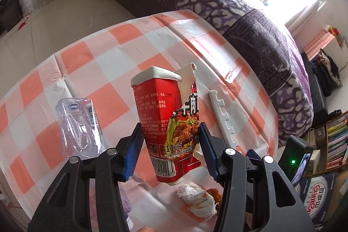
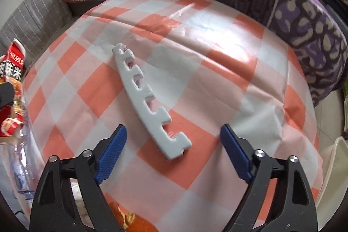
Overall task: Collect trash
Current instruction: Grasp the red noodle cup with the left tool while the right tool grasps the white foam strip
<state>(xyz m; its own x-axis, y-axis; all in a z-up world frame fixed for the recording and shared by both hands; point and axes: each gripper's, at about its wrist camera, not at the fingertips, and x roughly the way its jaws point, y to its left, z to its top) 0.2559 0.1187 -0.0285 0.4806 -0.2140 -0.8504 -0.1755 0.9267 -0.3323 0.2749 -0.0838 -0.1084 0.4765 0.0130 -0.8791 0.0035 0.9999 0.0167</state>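
My left gripper (image 1: pixel 170 145) was clamped on the red noodle carton (image 1: pixel 167 123), lifted clear of the checked tablecloth (image 1: pixel 104 71). My right gripper (image 2: pixel 173 152) stood open and empty, its jaws astride the near end of the white foam strip (image 2: pixel 150 101) lying flat. A crushed clear bottle (image 1: pixel 80 125) lay left of the carton, a wadded tissue (image 1: pixel 196 199) nearer.

A glossy printed cardboard food carton (image 1: pixel 167 127), red with a white rim, is torn ragged along one side. The left tongs (image 1: pixel 170 147) have ribbed blue plastic pads on matt black plastic arms with shiny metal rivets. A smooth, slightly shiny checked plastic cloth covers the surface (image 2: pixel 217 71). The notched white foam strip (image 2: pixel 148 101) looks matt and soft. Clear crinkled plastic bottle (image 1: pixel 80 125); crumpled paper tissue (image 1: pixel 198 199).
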